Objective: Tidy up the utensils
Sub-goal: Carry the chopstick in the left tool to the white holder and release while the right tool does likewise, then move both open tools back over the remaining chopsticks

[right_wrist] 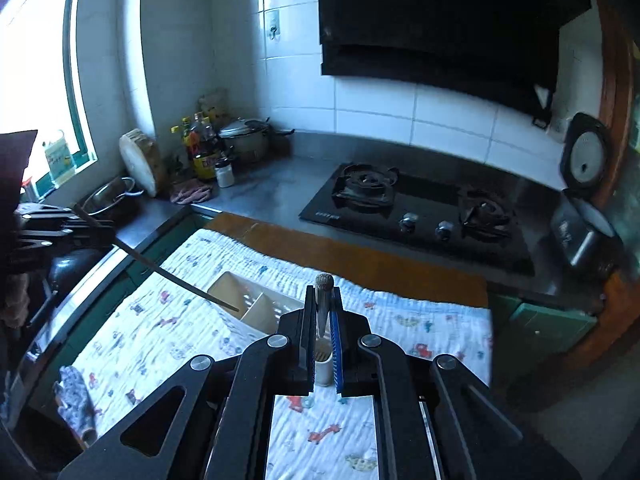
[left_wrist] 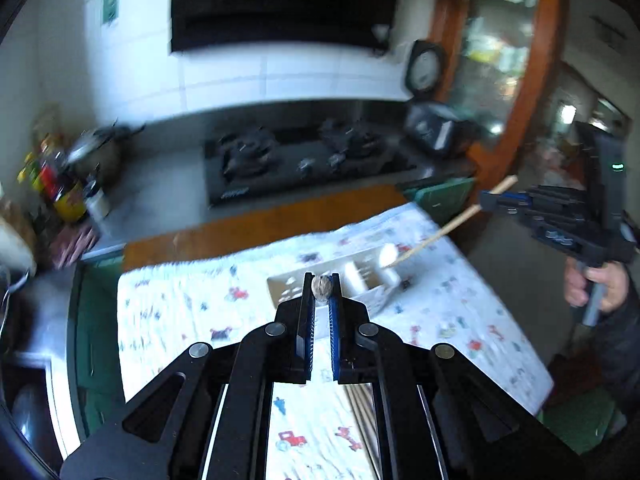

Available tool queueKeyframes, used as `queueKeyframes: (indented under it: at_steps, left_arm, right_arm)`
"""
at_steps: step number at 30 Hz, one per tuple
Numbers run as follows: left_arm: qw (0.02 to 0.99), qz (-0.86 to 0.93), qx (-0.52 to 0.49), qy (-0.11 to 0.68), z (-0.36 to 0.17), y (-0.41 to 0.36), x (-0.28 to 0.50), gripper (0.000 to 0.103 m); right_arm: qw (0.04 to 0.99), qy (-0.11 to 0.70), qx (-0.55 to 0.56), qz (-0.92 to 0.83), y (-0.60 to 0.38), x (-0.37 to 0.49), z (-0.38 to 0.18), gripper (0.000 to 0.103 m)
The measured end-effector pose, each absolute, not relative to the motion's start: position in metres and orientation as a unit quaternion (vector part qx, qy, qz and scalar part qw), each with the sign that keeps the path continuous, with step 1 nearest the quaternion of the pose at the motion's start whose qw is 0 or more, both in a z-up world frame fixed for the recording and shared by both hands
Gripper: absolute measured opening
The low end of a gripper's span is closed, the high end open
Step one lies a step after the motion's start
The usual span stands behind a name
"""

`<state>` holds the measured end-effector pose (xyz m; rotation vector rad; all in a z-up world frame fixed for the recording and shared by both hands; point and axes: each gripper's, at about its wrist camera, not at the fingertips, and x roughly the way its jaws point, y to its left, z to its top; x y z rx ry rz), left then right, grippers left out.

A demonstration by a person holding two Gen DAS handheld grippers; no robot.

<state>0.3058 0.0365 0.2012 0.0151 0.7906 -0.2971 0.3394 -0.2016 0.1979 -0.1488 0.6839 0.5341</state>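
Note:
My left gripper (left_wrist: 322,280) is shut on a wooden chopstick (left_wrist: 322,289), seen end-on between its tips. In the right wrist view that gripper (right_wrist: 108,236) shows at the left, and its chopstick (right_wrist: 176,280) slants down toward the cream utensil holder (right_wrist: 248,308). My right gripper (right_wrist: 323,292) is shut on a second chopstick (right_wrist: 324,282) that runs down between its pads. From the left wrist view, the right gripper (left_wrist: 486,202) hangs at the right, with its chopstick (left_wrist: 440,234) tipped down over the holder (left_wrist: 360,280). The holder lies on a patterned cloth (left_wrist: 180,312).
More chopsticks (left_wrist: 360,404) lie on the cloth below my left gripper. A person's hand (left_wrist: 592,284) grips the right handle. Behind the cloth are a gas stove (right_wrist: 420,208), a pot (right_wrist: 244,140), bottles (right_wrist: 202,148) and a rice cooker (right_wrist: 586,156). A patterned glove (right_wrist: 76,400) lies at the cloth's near-left corner.

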Motion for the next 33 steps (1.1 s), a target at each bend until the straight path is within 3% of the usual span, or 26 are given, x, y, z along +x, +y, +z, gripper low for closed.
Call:
queueKeyframes:
  at_steps: [9, 23, 26, 28, 30, 33]
  left_arm:
    - [0.893, -0.132, -0.019, 0.429, 0.168, 0.042, 0.355, 0.005]
    - [0.882, -0.127, -0.039, 0.453, 0.140, 0.056, 0.371, 0.006]
    - [0.882, -0.128, -0.046, 0.451, 0.139, 0.059, 0.368, 0.007]
    - [0.886, -0.120, -0.044, 0.447, 0.141, 0.059, 0.365, 0.008]
    - [0.890, -0.124, -0.045, 0.437, 0.145, 0.060, 0.361, 0.009]
    - [0.898, -0.124, -0.047, 0.419, 0.154, 0.063, 0.353, 0.016]
  right_arm:
    - [0.895, 0.357, -0.050, 0.262, -0.201, 0.363, 0.175, 0.007]
    - [0.893, 0.377, -0.061, 0.238, -0.176, 0.369, 0.153, 0.007]
    - [0.896, 0.370, -0.057, 0.238, -0.177, 0.367, 0.154, 0.014]
    - [0.899, 0.365, -0.058, 0.236, -0.178, 0.363, 0.156, 0.027]
    - [0.904, 0.355, -0.058, 0.233, -0.180, 0.359, 0.161, 0.031]
    - [0.914, 0.332, -0.063, 0.226, -0.184, 0.345, 0.174, 0.041]
